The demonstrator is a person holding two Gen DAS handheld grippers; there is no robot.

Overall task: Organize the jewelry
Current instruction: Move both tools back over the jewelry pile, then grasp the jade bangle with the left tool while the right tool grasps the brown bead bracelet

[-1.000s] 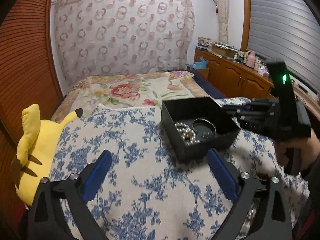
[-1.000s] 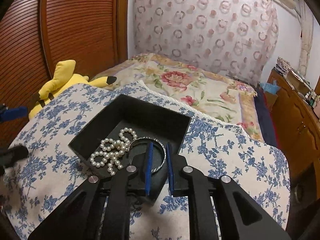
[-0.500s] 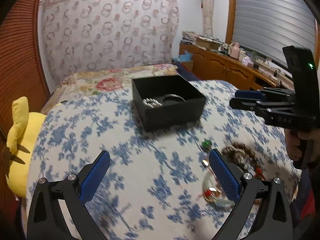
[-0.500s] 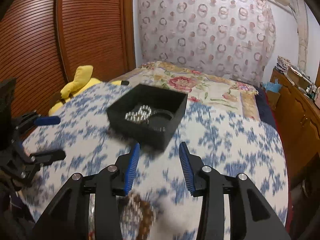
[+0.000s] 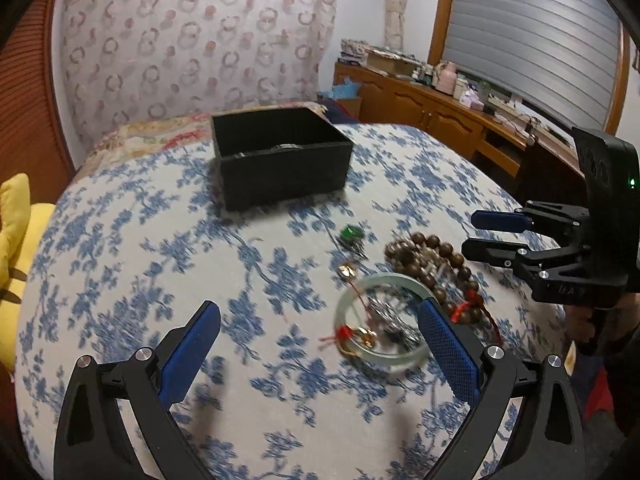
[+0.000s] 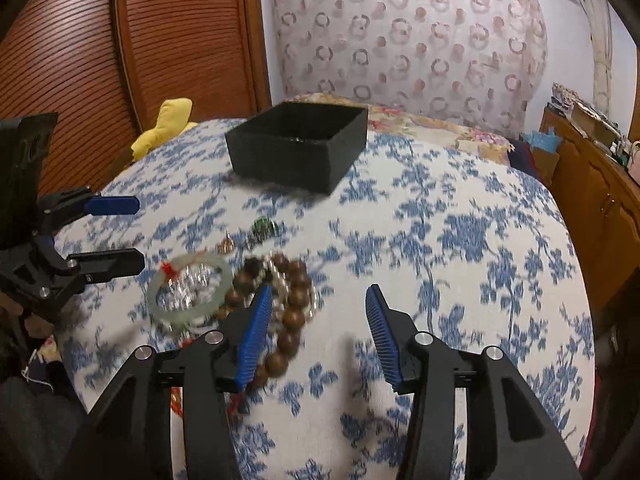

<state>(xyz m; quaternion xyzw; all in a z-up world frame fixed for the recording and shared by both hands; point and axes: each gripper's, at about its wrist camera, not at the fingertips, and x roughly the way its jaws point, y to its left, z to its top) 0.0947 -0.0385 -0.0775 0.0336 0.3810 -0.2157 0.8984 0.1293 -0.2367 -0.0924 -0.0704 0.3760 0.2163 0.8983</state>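
Hovering both grippers over the loose jewelry on the bed, nothing gripped.

Left wrist view: left gripper (image 5: 318,348) is sitting wide apart over the blue floral bedspread (image 5: 160,248), nothing between the pads; pale green bangle (image 5: 382,322) is lying just inside its right finger, brown bead bracelet (image 5: 430,264) touching the bangle's far side, small green ring (image 5: 351,234) and a gold trinket (image 5: 347,270) beyond. Black box (image 5: 280,160) is standing further back, well apart from the pile. Right gripper (image 5: 486,232) is coming in from the right edge.

Right wrist view: right gripper (image 6: 316,330) is opening, only bedspread (image 6: 440,240) between the pads; bead bracelet (image 6: 286,300) is partly behind its left finger, bangle (image 6: 190,290) beside it, black box (image 6: 298,144) behind. Left gripper (image 6: 128,232) is showing apart at the left edge.
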